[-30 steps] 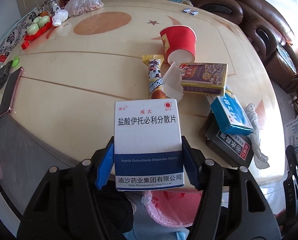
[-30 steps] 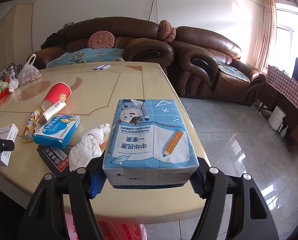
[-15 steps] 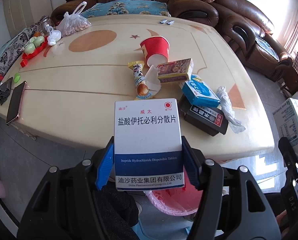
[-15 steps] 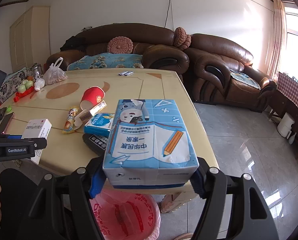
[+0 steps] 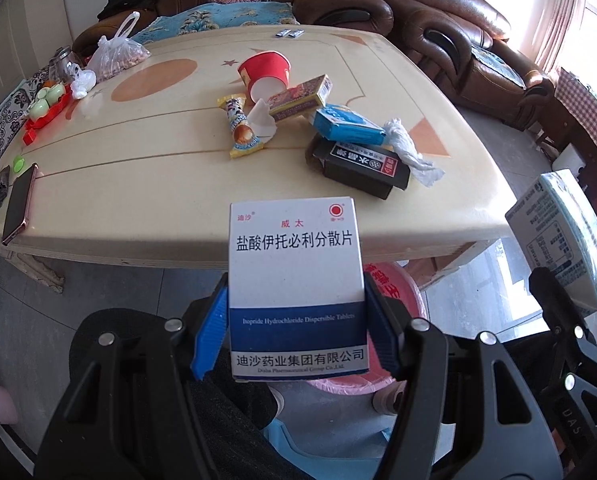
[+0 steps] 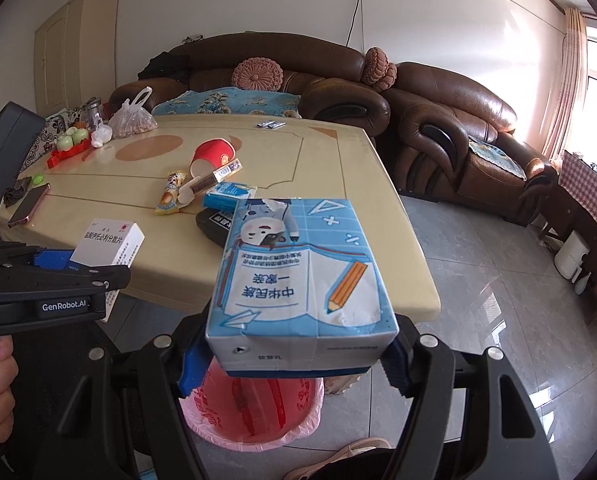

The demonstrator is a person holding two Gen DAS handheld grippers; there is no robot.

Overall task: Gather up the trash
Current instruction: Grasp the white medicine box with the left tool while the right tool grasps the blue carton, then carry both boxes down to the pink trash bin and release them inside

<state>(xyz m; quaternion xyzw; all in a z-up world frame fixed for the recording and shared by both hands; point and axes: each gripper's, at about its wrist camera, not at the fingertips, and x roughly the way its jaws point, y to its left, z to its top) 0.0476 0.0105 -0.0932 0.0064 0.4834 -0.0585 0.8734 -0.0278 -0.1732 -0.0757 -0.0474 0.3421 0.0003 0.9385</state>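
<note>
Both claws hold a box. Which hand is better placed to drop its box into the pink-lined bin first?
Probably the right. The right claw holds the blue carton almost directly above the bin; the left claw's white box is nearer the bin's edge.

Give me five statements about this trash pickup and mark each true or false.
1. The left gripper is clamped on a white and blue medicine box. True.
2. The right gripper is empty. False: it grips a blue carton.
3. The red cup stands upright on the table. False: it lies on its side.
4. A bin with a pink bag sits on the floor below the carton. True.
5. The phone lies in the middle of the table. False: it lies at the table's edge.
</note>
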